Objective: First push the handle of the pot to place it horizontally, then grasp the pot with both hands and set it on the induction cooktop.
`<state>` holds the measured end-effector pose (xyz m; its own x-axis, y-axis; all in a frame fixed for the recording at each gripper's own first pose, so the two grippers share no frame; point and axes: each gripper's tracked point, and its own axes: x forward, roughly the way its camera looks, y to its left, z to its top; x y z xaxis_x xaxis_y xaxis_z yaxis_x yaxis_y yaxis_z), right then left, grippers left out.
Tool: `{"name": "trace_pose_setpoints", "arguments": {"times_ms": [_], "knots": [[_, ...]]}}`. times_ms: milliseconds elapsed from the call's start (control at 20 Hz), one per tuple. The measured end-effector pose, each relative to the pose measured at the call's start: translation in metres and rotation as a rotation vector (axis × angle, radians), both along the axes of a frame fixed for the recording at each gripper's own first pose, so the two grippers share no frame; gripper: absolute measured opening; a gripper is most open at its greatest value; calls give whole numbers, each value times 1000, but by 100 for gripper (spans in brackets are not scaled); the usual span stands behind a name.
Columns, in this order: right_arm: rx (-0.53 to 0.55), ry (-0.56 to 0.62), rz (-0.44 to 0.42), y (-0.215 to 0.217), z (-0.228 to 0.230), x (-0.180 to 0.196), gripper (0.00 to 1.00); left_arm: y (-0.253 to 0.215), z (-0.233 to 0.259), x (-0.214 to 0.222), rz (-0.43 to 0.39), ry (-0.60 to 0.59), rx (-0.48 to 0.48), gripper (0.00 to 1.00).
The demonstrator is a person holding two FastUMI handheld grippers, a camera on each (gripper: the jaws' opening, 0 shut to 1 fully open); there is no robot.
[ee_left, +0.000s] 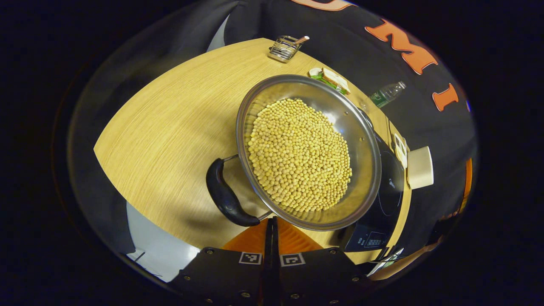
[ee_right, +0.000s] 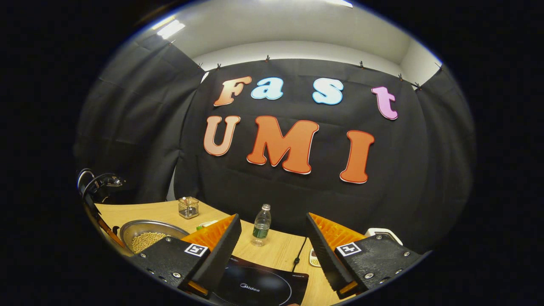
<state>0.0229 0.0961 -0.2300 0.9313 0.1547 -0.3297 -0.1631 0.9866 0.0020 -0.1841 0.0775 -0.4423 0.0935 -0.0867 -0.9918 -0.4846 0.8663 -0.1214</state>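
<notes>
A steel pot (ee_left: 344, 119) full of yellow beans (ee_left: 297, 157) stands on the wooden table (ee_left: 170, 127), with its right rim next to the black induction cooktop (ee_left: 393, 187). Its black handle (ee_left: 223, 191) points toward the lower left in the left gripper view. My left gripper (ee_left: 272, 223) is shut with nothing between its fingers, its tips right beside the handle's near end. In the right gripper view, my right gripper (ee_right: 273, 221) hangs open above the cooktop (ee_right: 255, 289). The pot (ee_right: 146, 229) lies to its left.
A wire rack (ee_left: 284, 46), a plate with bread (ee_left: 333, 80) and a water bottle (ee_left: 386, 93) stand along the table's far edge. A white box (ee_left: 420, 166) sits beyond the cooktop. The cooktop's cord (ee_right: 299, 253) runs past the bottle (ee_right: 261, 225).
</notes>
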Motion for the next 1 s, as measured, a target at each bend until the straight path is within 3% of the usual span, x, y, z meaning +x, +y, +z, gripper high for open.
{"name": "trace_pose_setpoints", "arguments": {"times_ms": [550,1000], "knots": [[71,263,167,93,-79,-1,93,74,2,21,-30,-27,162,1],[160,593,255,170,-150,-23,91,119,-12,62,-135,-84,284,2]]}}
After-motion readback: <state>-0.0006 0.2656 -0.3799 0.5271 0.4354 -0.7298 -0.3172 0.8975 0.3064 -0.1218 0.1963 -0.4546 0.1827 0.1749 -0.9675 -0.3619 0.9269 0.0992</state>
